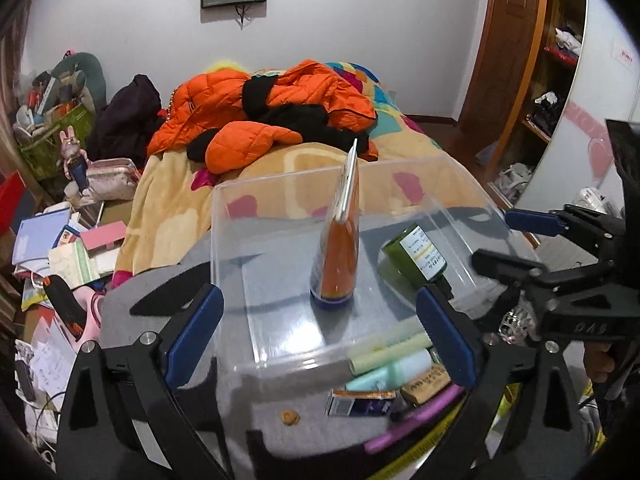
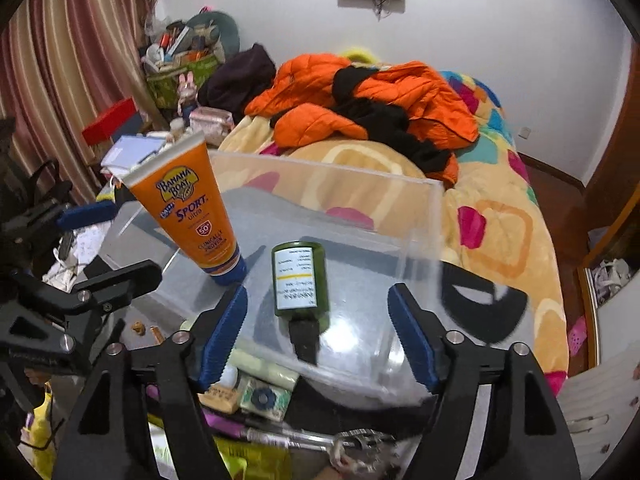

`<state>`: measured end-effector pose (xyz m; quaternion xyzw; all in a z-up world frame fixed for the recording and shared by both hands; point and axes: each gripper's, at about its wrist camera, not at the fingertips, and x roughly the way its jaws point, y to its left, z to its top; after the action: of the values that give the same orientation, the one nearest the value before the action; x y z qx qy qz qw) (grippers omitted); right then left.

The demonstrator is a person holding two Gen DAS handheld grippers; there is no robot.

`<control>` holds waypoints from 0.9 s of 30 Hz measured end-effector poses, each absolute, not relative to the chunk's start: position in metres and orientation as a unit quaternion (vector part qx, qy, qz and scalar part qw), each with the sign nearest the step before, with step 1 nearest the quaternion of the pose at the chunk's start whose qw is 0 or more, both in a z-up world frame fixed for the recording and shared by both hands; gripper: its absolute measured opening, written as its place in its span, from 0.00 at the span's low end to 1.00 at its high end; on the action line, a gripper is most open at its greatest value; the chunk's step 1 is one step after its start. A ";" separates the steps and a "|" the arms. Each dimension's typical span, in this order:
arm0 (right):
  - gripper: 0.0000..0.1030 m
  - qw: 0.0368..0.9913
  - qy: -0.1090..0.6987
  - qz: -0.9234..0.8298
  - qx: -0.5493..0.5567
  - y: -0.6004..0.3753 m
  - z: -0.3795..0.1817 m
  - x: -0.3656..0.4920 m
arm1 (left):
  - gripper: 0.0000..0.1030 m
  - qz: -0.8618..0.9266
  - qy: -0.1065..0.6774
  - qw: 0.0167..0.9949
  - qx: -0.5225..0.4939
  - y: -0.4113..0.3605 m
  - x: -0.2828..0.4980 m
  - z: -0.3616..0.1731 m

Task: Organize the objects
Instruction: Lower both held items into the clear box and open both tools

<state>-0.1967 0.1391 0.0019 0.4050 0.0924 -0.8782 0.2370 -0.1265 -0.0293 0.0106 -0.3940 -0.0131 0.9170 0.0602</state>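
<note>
A clear plastic bin (image 1: 280,360) stands on a grey table; it also shows in the right wrist view (image 2: 420,216). Inside it an orange sunscreen tube (image 1: 338,248) (image 2: 192,208) stands upright on its blue cap, and a green bottle with a black cap (image 1: 416,252) (image 2: 300,284) lies on its side. My left gripper (image 1: 320,328) is open and empty at the bin's near wall. My right gripper (image 2: 320,336) is open and empty, above the green bottle's cap end. The right gripper also appears at the right of the left wrist view (image 1: 516,236).
Small items lie on the table beside the bin: pale tubes (image 1: 384,352), a small box (image 1: 360,402), a pink pen (image 1: 416,420), a soap bar (image 2: 220,396). Behind is a bed with an orange jacket (image 1: 260,108). Cluttered books lie to the left (image 1: 60,248).
</note>
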 end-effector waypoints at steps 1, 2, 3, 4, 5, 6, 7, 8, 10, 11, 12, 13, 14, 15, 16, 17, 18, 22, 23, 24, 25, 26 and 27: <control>0.69 0.233 0.092 -0.882 0.400 0.144 0.005 -0.193 | 0.95 0.917 -0.012 0.060 -0.393 -0.030 -0.124 0.012; 0.70 0.230 0.092 -0.884 0.397 0.147 0.007 -0.190 | 0.95 0.918 -0.010 0.060 -0.392 -0.031 -0.121 0.013; 0.70 0.226 0.093 -0.886 0.393 0.152 0.009 -0.187 | 0.95 0.916 -0.009 0.064 -0.395 -0.032 -0.119 0.014; 0.73 0.220 0.096 -0.889 0.391 0.156 0.010 -0.183 | 0.95 0.914 -0.008 0.065 -0.400 -0.033 -0.117 0.014; 0.76 0.212 0.099 -0.892 0.388 0.160 0.011 -0.180 | 0.95 0.914 -0.008 0.063 -0.402 -0.034 -0.115 0.014; 0.78 0.206 0.101 -0.894 0.385 0.163 0.011 -0.177 | 0.95 0.914 -0.006 0.060 -0.402 -0.035 -0.112 0.014; 0.79 0.199 0.104 -0.896 0.383 0.167 0.011 -0.174 | 0.95 0.914 -0.006 0.055 -0.403 -0.037 -0.110 0.014; 0.79 0.193 0.105 -0.897 0.384 0.170 0.009 -0.171 | 0.95 0.912 -0.006 0.051 -0.406 -0.040 -0.107 0.012; 0.79 0.187 0.103 -0.896 0.388 0.176 0.006 -0.166 | 0.95 0.910 -0.012 0.050 -0.412 -0.044 -0.103 0.009; 0.79 0.185 0.098 -0.895 0.394 0.179 0.003 -0.164 | 0.95 0.908 -0.018 0.049 -0.415 -0.047 -0.100 0.007; 0.79 0.185 0.094 -0.893 0.399 0.183 0.001 -0.162 | 0.95 0.907 -0.022 0.048 -0.417 -0.050 -0.098 0.005; 0.79 0.184 0.089 -0.891 0.404 0.186 -0.002 -0.160 | 0.95 0.905 -0.026 0.049 -0.421 -0.053 -0.095 0.002; 0.79 0.182 0.085 -0.890 0.410 0.189 -0.006 -0.159 | 0.95 0.903 -0.032 0.050 -0.425 -0.055 -0.092 -0.001; 0.79 0.178 0.083 -0.889 0.414 0.193 -0.009 -0.157 | 0.95 0.901 -0.036 0.050 -0.429 -0.057 -0.088 -0.005; 0.79 0.174 0.080 -0.889 0.417 0.196 -0.012 -0.154 | 0.95 0.899 -0.036 0.045 -0.435 -0.059 -0.085 -0.008; 0.79 0.170 0.077 -0.888 0.419 0.200 -0.015 -0.151 | 0.93 0.899 -0.036 0.040 -0.436 -0.060 -0.083 -0.011; 0.79 0.168 0.072 -0.887 0.424 0.204 -0.018 -0.148 | 0.87 0.898 -0.035 0.035 -0.437 -0.062 -0.079 -0.013; 0.79 0.164 0.042 -0.879 0.446 0.218 -0.030 -0.141 | 0.63 0.883 -0.058 0.052 -0.462 -0.065 -0.069 -0.030; 0.79 0.164 0.031 -0.876 0.453 0.222 -0.034 -0.139 | 0.59 0.881 -0.062 0.054 -0.466 -0.065 -0.068 -0.032; 0.79 0.164 0.025 -0.873 0.458 0.224 -0.036 -0.137 | 0.56 0.880 -0.061 0.055 -0.467 -0.064 -0.065 -0.035; 0.79 0.163 0.019 -0.872 0.462 0.226 -0.039 -0.135 | 0.54 0.881 -0.056 0.051 -0.468 -0.063 -0.063 -0.037; 0.79 0.162 0.011 -0.869 0.467 0.229 -0.043 -0.133 | 0.51 0.882 -0.047 0.047 -0.467 -0.060 -0.061 -0.038; 0.79 0.161 0.007 -0.867 0.471 0.230 -0.045 -0.131 | 0.50 0.883 -0.040 0.046 -0.466 -0.058 -0.058 -0.040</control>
<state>-0.1308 0.2299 -0.0446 0.4713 0.0067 -0.8671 0.1610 -0.0583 -0.0584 -0.0395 -0.4659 -0.0402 0.8827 0.0464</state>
